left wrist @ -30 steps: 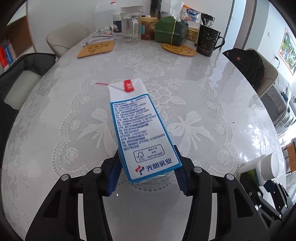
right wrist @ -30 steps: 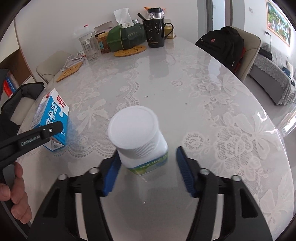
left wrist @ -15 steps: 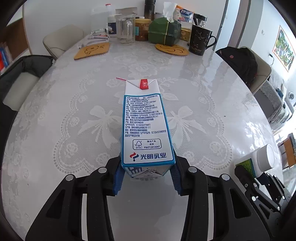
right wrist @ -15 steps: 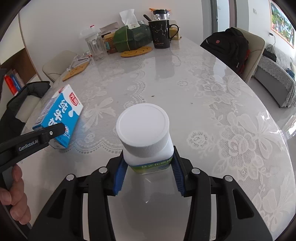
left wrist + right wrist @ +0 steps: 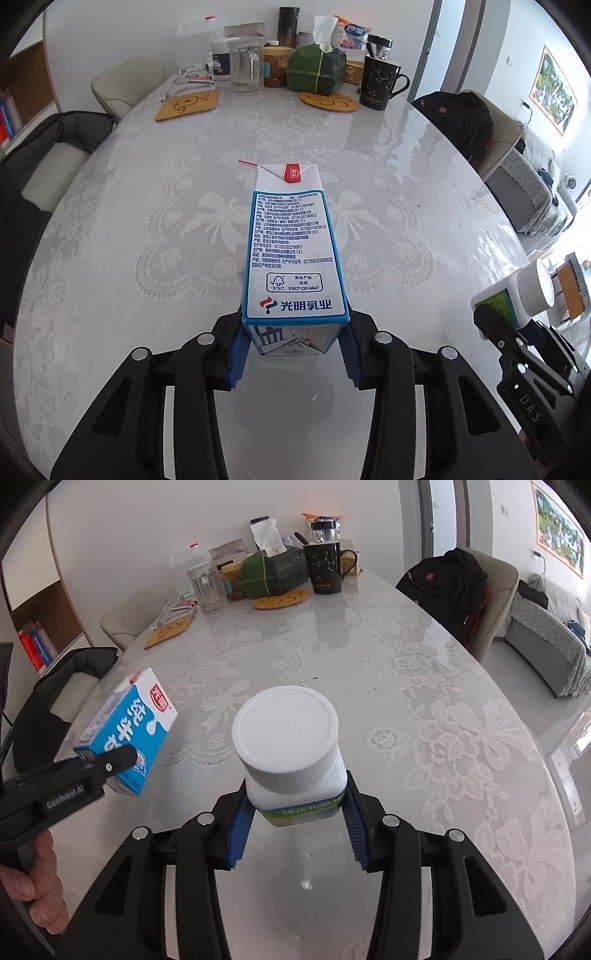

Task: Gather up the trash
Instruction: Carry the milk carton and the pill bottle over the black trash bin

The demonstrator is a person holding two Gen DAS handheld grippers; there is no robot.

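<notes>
A blue and white milk carton [image 5: 291,254] with a red tab and a thin straw is clamped at its base by my left gripper [image 5: 293,352], lifted off the lace tablecloth. The same carton [image 5: 127,734] appears at the left of the right wrist view. My right gripper [image 5: 297,825] is shut on a white pill bottle [image 5: 291,746] with a ribbed white cap and a green label, also held above the table. The bottle [image 5: 517,295] shows at the right edge of the left wrist view.
At the far end of the table [image 5: 155,229] stand a black mug [image 5: 380,86], a green tissue box [image 5: 314,72], a glass jug [image 5: 245,70], jars and two wooden coasters. Chairs ring the table; a black backpack [image 5: 447,590] rests on one. A hand [image 5: 37,897] shows lower left.
Both grippers closed onto their objects and lifted them off the table. The carton straightened between the left fingers, and the bottle rose and came nearer to the right camera.
</notes>
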